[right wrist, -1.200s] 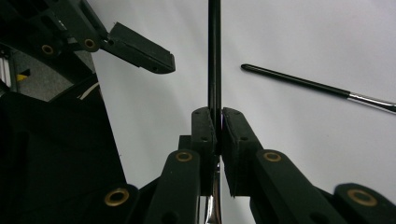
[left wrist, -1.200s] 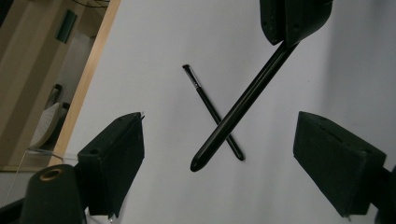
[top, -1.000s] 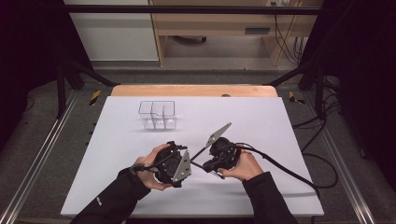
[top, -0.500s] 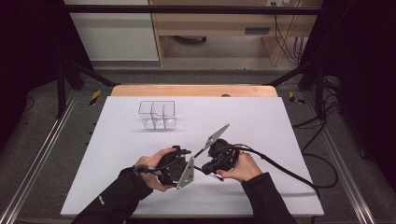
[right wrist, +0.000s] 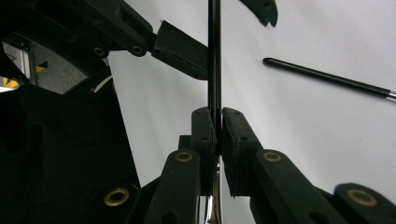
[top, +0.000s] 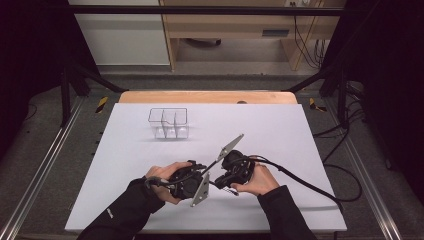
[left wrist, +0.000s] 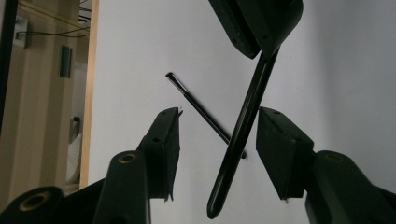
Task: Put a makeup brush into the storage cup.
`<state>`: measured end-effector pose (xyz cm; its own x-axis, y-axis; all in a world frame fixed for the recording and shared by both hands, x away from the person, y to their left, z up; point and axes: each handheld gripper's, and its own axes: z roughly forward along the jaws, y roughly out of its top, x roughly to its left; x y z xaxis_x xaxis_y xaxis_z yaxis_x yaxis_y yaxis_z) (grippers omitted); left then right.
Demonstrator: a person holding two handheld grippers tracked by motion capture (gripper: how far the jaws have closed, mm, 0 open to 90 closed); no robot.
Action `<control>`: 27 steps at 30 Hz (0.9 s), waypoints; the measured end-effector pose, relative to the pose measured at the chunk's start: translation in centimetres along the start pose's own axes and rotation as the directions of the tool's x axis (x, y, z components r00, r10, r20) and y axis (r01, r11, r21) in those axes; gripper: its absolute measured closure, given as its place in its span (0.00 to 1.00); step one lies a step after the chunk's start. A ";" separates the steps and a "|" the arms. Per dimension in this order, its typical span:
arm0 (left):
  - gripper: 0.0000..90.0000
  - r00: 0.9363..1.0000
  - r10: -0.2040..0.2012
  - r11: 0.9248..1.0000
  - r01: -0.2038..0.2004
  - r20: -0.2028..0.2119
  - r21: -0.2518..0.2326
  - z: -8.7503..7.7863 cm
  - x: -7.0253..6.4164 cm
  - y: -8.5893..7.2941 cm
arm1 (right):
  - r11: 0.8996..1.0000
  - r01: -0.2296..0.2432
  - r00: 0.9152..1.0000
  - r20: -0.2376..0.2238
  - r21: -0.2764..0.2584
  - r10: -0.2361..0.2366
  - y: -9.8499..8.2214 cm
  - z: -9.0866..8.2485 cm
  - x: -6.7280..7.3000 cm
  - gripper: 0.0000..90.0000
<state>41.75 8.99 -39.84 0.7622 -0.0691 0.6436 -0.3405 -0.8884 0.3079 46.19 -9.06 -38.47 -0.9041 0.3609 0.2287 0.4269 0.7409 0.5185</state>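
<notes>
The right gripper (right wrist: 218,123) pinches a black stick (right wrist: 214,56); its free end lies slantwise between the left gripper (left wrist: 217,135)'s half-spread, just-closing jaws, still untouched

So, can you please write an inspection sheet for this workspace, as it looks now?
Surface: white table, no stains seen.
Job's things: black stick, held off the table; thin black rod lying flat beneath it.
Clutter: clear divided box farther back, apart from the hands.
Grippers: right gripper shut on the black stick; left gripper has just been closing, with the stick between its jaws and the pads not yet pressing.
Cables: gripper cable trails across the table's right side.
Surroundings: wooden furniture behind; loose floor cables at the right.
</notes>
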 end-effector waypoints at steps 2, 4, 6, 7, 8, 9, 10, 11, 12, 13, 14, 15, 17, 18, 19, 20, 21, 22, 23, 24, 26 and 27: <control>0.58 1.000 0.015 1.000 -0.015 0.001 0.000 0.1 -0.1 0.1 | 1.000 -0.002 1.000 -0.002 0.001 0.002 0.0 0.0 0.0 0.94; 0.61 0.999 0.034 0.999 -0.034 0.002 0.008 0.1 -0.2 0.2 | 1.000 0.000 1.000 -0.004 0.003 0.000 0.0 0.1 0.0 0.94; 0.64 0.999 0.050 0.999 -0.050 0.002 0.012 0.2 -0.3 0.2 | 1.000 0.004 1.000 -0.005 0.006 -0.004 0.0 0.1 0.0 0.94; 0.66 0.998 0.058 0.998 -0.058 0.002 0.014 0.2 -0.4 0.3 | 1.000 0.004 1.000 -0.006 0.007 -0.004 0.0 0.1 0.0 0.94; 0.67 0.998 0.065 0.998 -0.065 0.005 0.015 0.2 -0.5 0.3 | 1.000 0.004 1.000 -0.007 0.008 -0.004 0.0 0.1 0.0 0.94; 0.68 0.997 0.072 0.997 -0.072 0.007 0.017 0.3 -0.5 0.4 | 1.000 0.003 1.000 -0.007 0.008 -0.003 0.0 0.1 0.0 0.94; 0.70 0.997 0.081 0.997 -0.081 0.009 0.019 0.3 -0.6 0.4 | 1.000 0.004 1.000 -0.008 0.008 -0.004 0.0 0.1 0.0 0.94; 0.71 0.996 0.093 0.995 -0.093 0.007 0.022 0.4 -0.7 0.4 | 1.000 0.002 1.000 -0.008 0.006 -0.002 0.0 0.1 0.0 0.94; 0.73 0.995 0.097 0.995 -0.097 0.004 0.021 0.4 -0.7 0.4 | 1.000 0.003 1.000 -0.009 0.006 -0.003 0.0 0.1 0.0 0.94; 0.74 0.995 0.103 0.994 -0.103 0.007 0.023 0.4 -0.8 0.5 | 1.000 0.004 1.000 -0.009 0.006 -0.004 0.0 0.1 0.0 0.94; 0.75 0.994 0.108 0.994 -0.108 0.008 0.023 0.4 -0.8 0.5 | 1.000 0.004 1.000 -0.009 0.007 -0.004 0.0 0.0 0.0 0.94; 0.77 0.994 0.112 0.993 -0.112 0.007 0.024 0.4 -0.8 0.5 | 1.000 0.004 1.000 -0.009 0.007 -0.004 0.0 0.0 0.0 0.94; 0.80 0.993 0.119 0.993 -0.119 0.009 0.023 0.4 -0.8 0.5 | 1.000 0.003 1.000 -0.011 0.008 -0.003 0.0 0.0 0.0 0.94; 0.81 0.992 0.124 0.992 -0.124 0.009 0.023 0.4 -0.9 0.5 | 1.000 0.005 1.000 -0.012 0.009 -0.005 0.0 0.0 0.0 0.94; 0.82 0.992 0.127 0.992 -0.127 0.009 0.023 0.4 -0.9 0.5 | 1.000 0.002 1.000 -0.011 0.010 -0.001 0.0 0.0 0.1 0.94; 0.83 0.991 0.130 0.991 -0.130 0.012 0.023 0.4 -0.9 0.5 | 1.000 0.003 1.000 -0.012 0.008 -0.003 0.0 0.0 0.1 0.94; 0.84 0.991 0.132 0.991 -0.132 0.013 0.023 0.4 -0.9 0.5 | 1.000 0.003 1.000 -0.012 0.009 -0.003 0.0 0.0 0.1 0.94; 0.86 0.991 0.135 0.991 -0.135 0.015 0.021 0.4 -0.9 0.5 | 1.000 0.004 1.000 -0.012 0.009 -0.004 0.0 0.0 0.1 0.94; 0.86 0.991 0.135 0.991 -0.135 0.015 0.021 0.4 -0.9 0.5 | 1.000 0.006 1.000 -0.012 0.010 -0.006 0.0 0.0 0.1 0.94; 0.87 0.990 0.142 0.989 -0.143 0.020 0.024 0.4 -1.0 0.5 | 1.000 0.005 1.000 -0.014 0.009 -0.005 0.0 0.0 0.1 0.94; 0.88 0.989 0.149 0.988 -0.149 0.026 0.025 0.4 -1.0 0.5 | 1.000 0.010 1.000 -0.014 0.005 -0.010 0.0 0.0 0.1 0.94; 0.89 0.988 0.153 0.988 -0.154 0.028 0.026 0.4 -1.0 0.5 | 1.000 0.009 1.000 -0.015 0.006 -0.009 0.0 0.0 0.1 0.94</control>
<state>41.01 8.44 -40.62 0.7164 -0.2172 0.6631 -0.4391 -0.8789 0.1865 46.09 -9.08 -38.45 -0.9082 0.3452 0.2365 0.4184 0.7475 0.5159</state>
